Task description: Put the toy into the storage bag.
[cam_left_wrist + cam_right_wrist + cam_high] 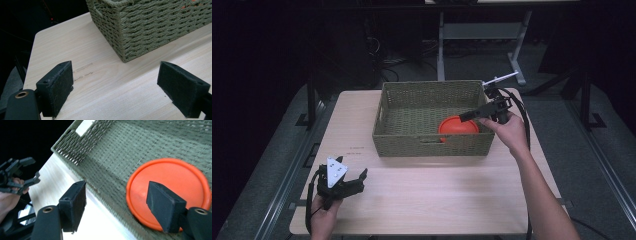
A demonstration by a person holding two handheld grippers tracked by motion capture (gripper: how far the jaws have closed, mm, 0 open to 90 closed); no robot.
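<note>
The right tongs (469,115) are held wide open, gripping nothing, over the orange disc (458,126) in the basket (432,144); the left tongs (357,181) are held agape, unladen, above the bench (437,195).

A disc (458,126) lies in the basket (412,143) toward its right front corner; the basket sits on the table (437,195).
</note>
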